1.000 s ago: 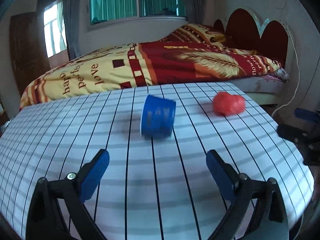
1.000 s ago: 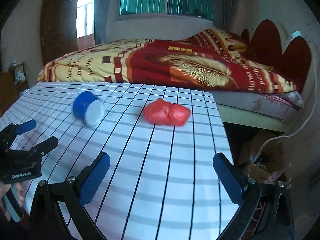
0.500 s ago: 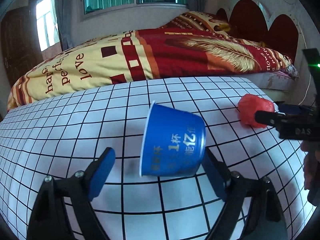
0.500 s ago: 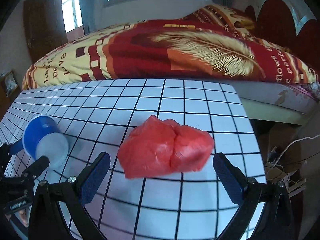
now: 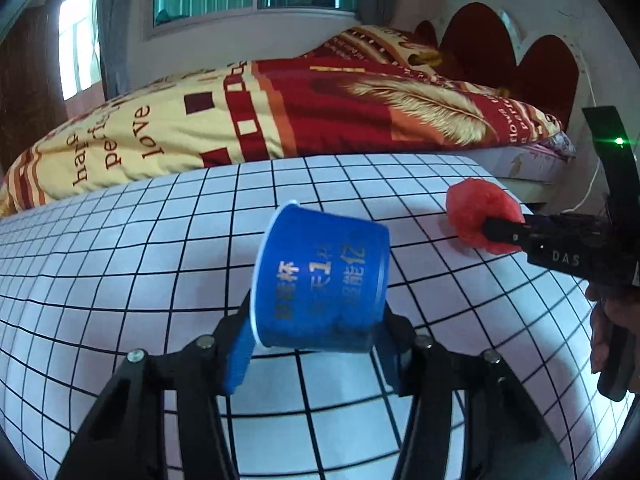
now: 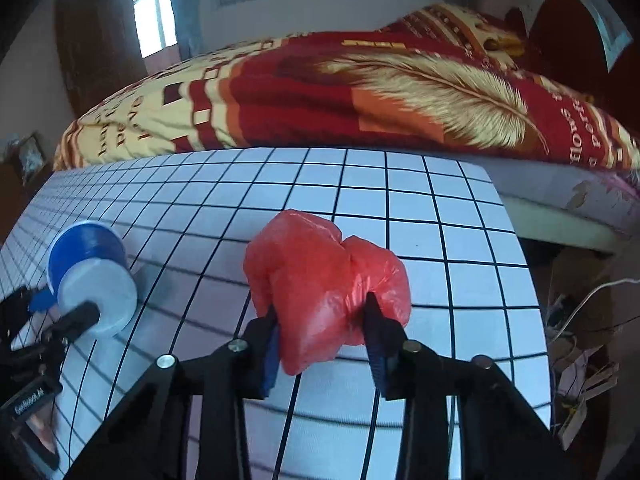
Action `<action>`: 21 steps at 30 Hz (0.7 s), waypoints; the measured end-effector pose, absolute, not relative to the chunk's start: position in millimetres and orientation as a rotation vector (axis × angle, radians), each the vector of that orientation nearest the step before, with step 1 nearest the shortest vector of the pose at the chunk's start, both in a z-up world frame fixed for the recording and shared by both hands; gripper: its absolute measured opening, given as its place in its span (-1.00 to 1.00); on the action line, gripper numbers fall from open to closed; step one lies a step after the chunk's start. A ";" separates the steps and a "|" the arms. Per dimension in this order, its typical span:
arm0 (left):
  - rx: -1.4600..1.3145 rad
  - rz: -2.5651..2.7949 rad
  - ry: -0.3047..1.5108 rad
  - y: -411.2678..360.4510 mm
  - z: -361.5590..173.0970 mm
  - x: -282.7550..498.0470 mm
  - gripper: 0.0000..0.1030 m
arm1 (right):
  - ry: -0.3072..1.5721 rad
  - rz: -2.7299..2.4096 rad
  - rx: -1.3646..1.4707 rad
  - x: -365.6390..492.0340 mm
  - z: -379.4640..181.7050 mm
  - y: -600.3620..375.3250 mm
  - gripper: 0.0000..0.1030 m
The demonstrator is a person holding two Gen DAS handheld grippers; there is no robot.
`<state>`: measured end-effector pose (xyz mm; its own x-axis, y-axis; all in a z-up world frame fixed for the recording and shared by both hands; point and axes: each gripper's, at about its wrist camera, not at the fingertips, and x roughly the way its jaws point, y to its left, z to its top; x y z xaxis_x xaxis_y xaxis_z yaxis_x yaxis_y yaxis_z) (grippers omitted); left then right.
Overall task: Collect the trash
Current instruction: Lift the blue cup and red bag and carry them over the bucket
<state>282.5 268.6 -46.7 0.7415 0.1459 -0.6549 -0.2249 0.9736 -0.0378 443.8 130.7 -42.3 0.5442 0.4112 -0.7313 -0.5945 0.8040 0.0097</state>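
Observation:
A blue paper cup (image 5: 320, 284) with gold print lies on its side on the white checked table (image 5: 120, 264). My left gripper (image 5: 316, 344) is shut on the cup, one finger on each side. The cup also shows in the right wrist view (image 6: 90, 268), its white bottom facing the camera. A crumpled red plastic bag (image 6: 324, 284) sits on the table. My right gripper (image 6: 322, 332) is shut on the red bag and pinches its near side. The bag also shows in the left wrist view (image 5: 480, 212), with the right gripper's finger on it.
A bed (image 5: 280, 112) with a red and yellow quilt runs along the table's far edge. A red headboard (image 5: 520, 52) stands at the right. The table's right edge (image 6: 528, 280) drops to a floor with cables and clutter (image 6: 580, 360).
Both grippers moved forward and closed. The left one closed on the blue cup, the right one on the red bag.

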 end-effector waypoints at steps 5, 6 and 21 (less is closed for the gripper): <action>-0.088 0.192 0.671 256.5 -34.4 266.1 0.05 | 0.722 0.633 -0.224 408.3 -19.1 110.1 -0.29; -0.087 0.188 0.667 254.8 -32.8 263.4 0.05 | 0.712 0.638 -0.218 400.4 -14.5 105.6 -0.29; -0.027 0.088 0.602 184.7 -3.9 187.4 0.05 | 0.614 0.598 -0.196 276.2 12.7 5.9 -0.29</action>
